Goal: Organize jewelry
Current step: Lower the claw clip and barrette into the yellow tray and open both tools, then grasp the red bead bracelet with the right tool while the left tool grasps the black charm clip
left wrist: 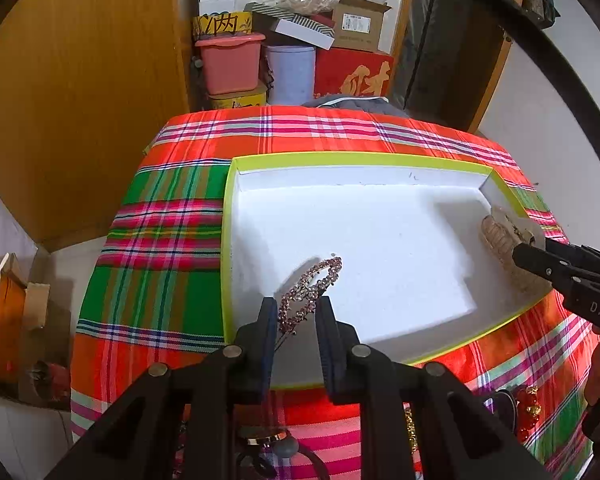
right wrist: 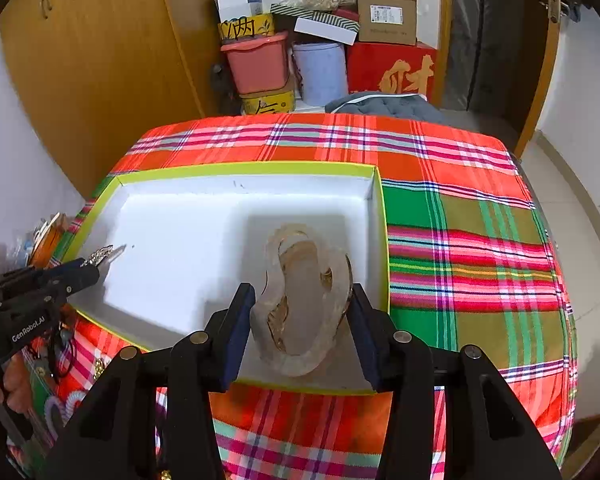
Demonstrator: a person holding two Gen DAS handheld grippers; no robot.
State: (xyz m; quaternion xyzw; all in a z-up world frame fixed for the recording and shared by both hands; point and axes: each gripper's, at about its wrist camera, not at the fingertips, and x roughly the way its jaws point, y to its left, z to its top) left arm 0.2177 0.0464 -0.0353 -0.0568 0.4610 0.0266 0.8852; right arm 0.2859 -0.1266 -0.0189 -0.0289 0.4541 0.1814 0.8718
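Left gripper (left wrist: pixel 298 312) pinches a limp, light beaded hair clip (left wrist: pixel 310 290) near its end; right gripper (right wrist: pixel 304 308) squeezes a clear bagged ornament (right wrist: pixel 304 300) across its middle. Both hang over the white tray (left wrist: pixel 380 174) and look snag-prone, so hold loosely

The tabletop (left wrist: pixel 172 240) wears a plaid cloth of orange-red, green, pink and white. The box (left wrist: pixel 340 158) is white inside with a lime-yellow rim. Each black tool has blue pads (right wrist: pixel 236 320).

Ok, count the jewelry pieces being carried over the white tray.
2. A beaded chain between the left fingers, over the tray's left side; a clear bangle between the right fingers, over its right side.
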